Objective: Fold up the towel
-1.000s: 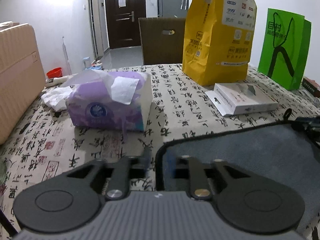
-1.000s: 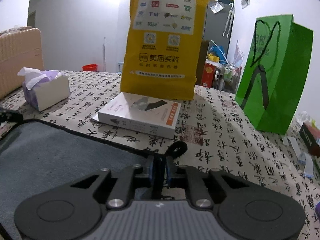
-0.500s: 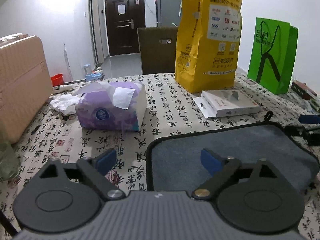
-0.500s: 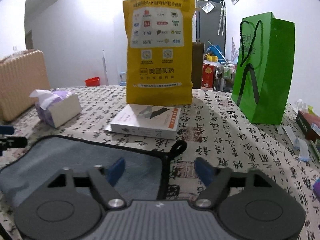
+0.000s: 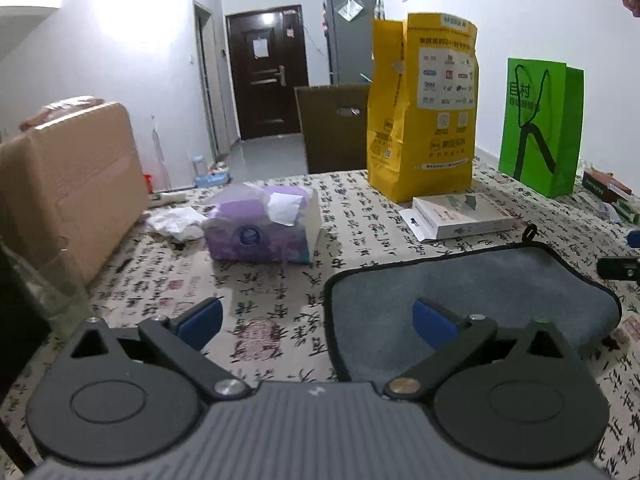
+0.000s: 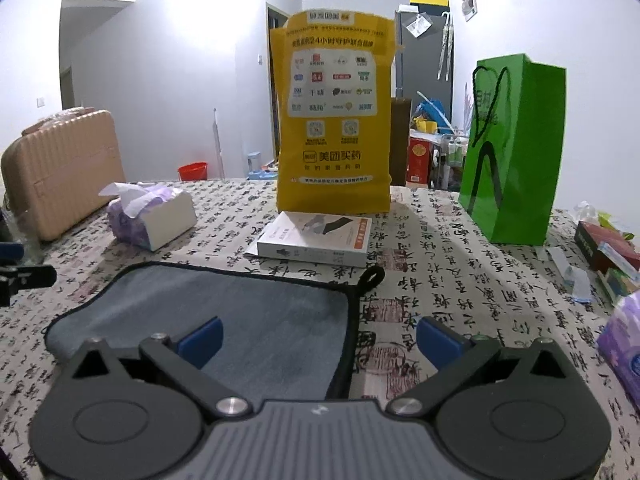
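Both tongs hang above the worktop (image 5: pixel 360 216) with nothing in them, and the grey towel (image 5: pixel 472 292) lies flat on the calligraphy-print cloth below. The left tongs (image 5: pixel 318 316) are spread wide, blue pads far apart; the left pad sits over bare cloth, the right pad over the towel's near left corner, and the black-piped left edge runs up between them. The view looks slightly down along the fingers, the tool held roughly level and raised off the surface. Over on the other side, the right tongs (image 6: pixel 318 338) are released just the same: left pad above the towel (image 6: pixel 240 312), right pad above printed cloth, the towel's right edge and its little black hanging loop (image 6: pixel 372 276) between and ahead of them. Each camera catches a sliver of the other tool at the frame's edge, so the two sit at opposite ends of the towel, well apart. Neither pad touches fabric as far as these views show. Beyond the towel, a white box (image 6: pixel 316 240) lies just past its far edge, with a tall yellow paper bag (image 6: pixel 334 120) standing behind it. A purple tissue pack (image 5: pixel 264 228) sits to the left, a green gift bag (image 6: pixel 516 148) to the right, and a tan suitcase (image 6: pixel 60 168) at the far left.
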A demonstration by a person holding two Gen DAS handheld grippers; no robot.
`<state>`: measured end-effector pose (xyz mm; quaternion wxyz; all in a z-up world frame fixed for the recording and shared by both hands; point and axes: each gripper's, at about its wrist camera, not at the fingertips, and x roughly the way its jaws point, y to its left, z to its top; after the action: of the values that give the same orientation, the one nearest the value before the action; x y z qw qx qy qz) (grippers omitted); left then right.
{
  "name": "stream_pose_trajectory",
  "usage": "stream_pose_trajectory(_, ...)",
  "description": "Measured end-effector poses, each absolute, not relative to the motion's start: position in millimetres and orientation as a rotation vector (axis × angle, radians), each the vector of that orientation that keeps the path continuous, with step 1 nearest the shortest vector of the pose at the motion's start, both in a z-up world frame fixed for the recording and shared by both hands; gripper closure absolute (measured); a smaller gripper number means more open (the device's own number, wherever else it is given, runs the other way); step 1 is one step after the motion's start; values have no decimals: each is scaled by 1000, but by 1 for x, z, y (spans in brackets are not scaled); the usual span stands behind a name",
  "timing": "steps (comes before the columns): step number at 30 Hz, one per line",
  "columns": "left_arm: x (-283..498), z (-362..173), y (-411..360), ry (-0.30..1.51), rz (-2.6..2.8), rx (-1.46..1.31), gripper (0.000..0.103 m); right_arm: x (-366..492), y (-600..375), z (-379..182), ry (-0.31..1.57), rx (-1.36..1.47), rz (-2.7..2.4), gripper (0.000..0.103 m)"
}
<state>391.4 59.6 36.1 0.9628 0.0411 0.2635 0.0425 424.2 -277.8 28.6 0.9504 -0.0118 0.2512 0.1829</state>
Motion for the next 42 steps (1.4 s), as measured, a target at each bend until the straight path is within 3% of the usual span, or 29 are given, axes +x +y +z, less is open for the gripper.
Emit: stream_pose_trajectory(42, 212, 73, 41, 356, 33, 55, 0, 241, -294, 51, 351, -32, 358, 0)
